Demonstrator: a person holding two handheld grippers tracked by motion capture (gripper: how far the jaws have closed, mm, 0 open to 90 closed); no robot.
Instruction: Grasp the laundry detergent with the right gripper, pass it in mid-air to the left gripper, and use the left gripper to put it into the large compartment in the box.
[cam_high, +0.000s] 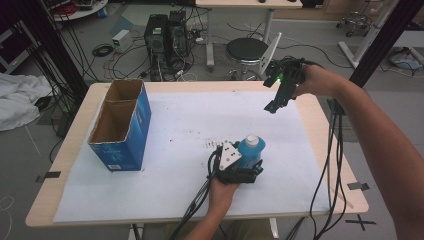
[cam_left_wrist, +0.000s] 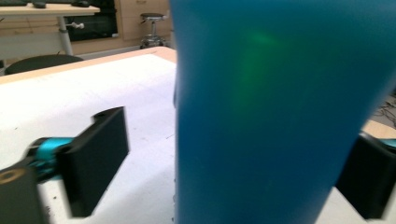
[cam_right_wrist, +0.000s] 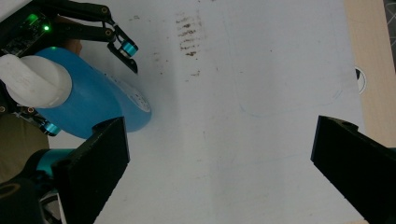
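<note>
A blue bottle (cam_high: 251, 146) with a white cap stands upright on the white sheet, near the table's front middle. My left gripper (cam_high: 248, 161) reaches around it from the near side. In the left gripper view the bottle (cam_left_wrist: 271, 112) fills the space between the jaws of the left gripper (cam_left_wrist: 240, 130): the left jaw stands clear of it, the right jaw sits close against its side. My right gripper (cam_high: 274, 105) hangs in the air over the far right of the sheet, pointing down. The right gripper (cam_right_wrist: 222, 135) is open with nothing between its jaws, and its view shows the bottle (cam_right_wrist: 93, 102) below.
An open blue cardboard box (cam_high: 122, 125) with two compartments stands at the table's left. The white sheet (cam_high: 190, 130) covers most of the wooden tabletop (cam_high: 325, 130) and carries dark smudges (cam_right_wrist: 189, 28). A stool (cam_high: 246, 50) and computer towers (cam_high: 165, 35) stand behind the table.
</note>
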